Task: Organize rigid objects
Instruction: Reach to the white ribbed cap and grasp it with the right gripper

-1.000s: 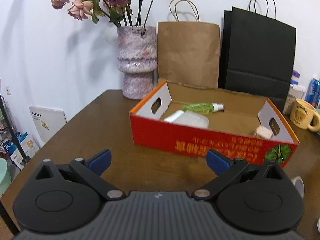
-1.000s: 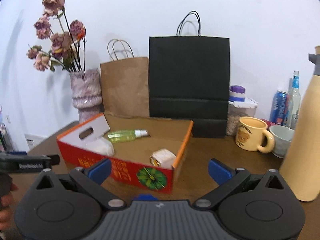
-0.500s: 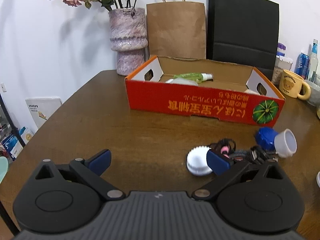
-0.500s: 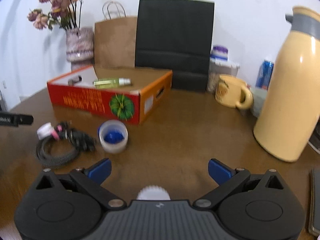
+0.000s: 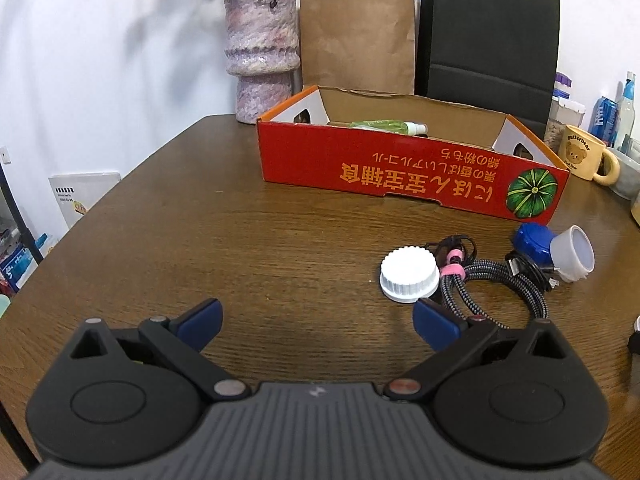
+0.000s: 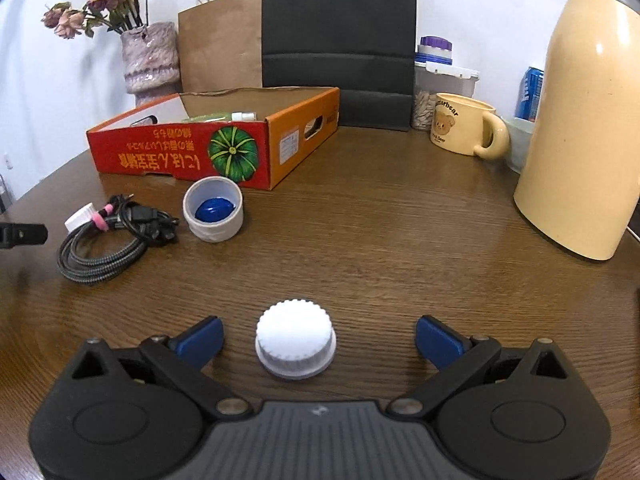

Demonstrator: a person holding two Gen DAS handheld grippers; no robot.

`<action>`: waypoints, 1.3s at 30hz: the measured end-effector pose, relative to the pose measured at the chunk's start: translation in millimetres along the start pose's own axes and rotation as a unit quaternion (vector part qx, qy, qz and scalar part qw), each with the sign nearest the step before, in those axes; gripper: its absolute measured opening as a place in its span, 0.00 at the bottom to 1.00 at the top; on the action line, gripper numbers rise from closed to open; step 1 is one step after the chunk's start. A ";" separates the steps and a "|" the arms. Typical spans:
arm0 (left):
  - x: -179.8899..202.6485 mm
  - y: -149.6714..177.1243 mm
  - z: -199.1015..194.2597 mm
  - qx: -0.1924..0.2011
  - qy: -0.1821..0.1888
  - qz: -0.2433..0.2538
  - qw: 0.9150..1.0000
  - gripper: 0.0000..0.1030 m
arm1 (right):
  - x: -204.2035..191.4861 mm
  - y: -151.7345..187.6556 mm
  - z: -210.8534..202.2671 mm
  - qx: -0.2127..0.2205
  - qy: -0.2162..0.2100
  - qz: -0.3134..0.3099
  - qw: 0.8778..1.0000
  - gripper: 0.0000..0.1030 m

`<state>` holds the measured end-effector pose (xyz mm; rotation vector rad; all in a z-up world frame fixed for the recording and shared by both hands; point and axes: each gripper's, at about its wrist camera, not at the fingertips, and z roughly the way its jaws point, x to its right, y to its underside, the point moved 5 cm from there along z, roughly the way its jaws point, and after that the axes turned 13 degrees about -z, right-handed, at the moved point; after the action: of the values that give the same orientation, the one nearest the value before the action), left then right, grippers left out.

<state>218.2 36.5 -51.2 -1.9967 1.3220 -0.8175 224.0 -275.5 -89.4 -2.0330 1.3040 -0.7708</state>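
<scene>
A red cardboard box (image 5: 404,168) (image 6: 180,156) stands open on the brown table and holds a green spray bottle (image 5: 386,125). A white ribbed cap (image 5: 409,274) lies in front of it, beside a coiled braided cable (image 5: 496,280) (image 6: 100,240) and a white cup with a blue lid (image 5: 572,252) (image 6: 213,210). A second white ribbed cap (image 6: 295,338) lies between my right gripper's (image 6: 319,336) open fingers. My left gripper (image 5: 316,320) is open and empty, just short of the first cap.
A cream thermos (image 6: 588,120) stands at the right, with a yellow bear mug (image 6: 466,130), jars and cans behind it. A flower vase (image 5: 262,56), a brown paper bag (image 5: 356,36) and a black bag (image 5: 486,32) stand behind the box by the wall.
Both grippers have tilted down and come lower over the table. The caps, the cable and the cup have come into view. The second white cap now lies between my right gripper's fingers.
</scene>
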 end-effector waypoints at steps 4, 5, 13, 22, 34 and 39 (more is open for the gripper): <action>-0.3 1.0 0.9 -0.003 0.001 -0.002 1.000 1.00 | -2.1 -2.1 -7.9 0.025 -0.003 -0.003 1.000 0.38; -0.3 1.0 0.9 -0.002 0.001 -0.002 1.000 1.00 | -2.4 -2.5 -9.1 0.028 -0.003 -0.001 1.000 0.37; 2.3 1.6 -1.3 0.004 0.003 0.003 1.000 1.00 | -4.5 -6.3 -11.7 0.041 -0.001 0.009 0.999 0.36; 19.2 -11.3 10.0 0.015 0.013 0.008 1.000 1.00 | -24.5 -25.0 -1.9 0.060 0.004 -0.005 0.998 0.36; 38.8 -14.8 35.5 -0.007 0.064 0.006 0.998 0.81 | -34.6 -35.3 7.3 0.057 0.008 -0.008 0.998 0.36; 36.2 -13.4 32.6 -0.024 0.101 -0.009 0.995 0.38 | -34.2 -36.5 7.2 0.059 0.016 -0.003 0.998 0.36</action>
<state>262.1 11.7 -55.5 -2.0073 1.4508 -1.0269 238.4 -230.3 -72.2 -1.9390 1.2397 -0.8657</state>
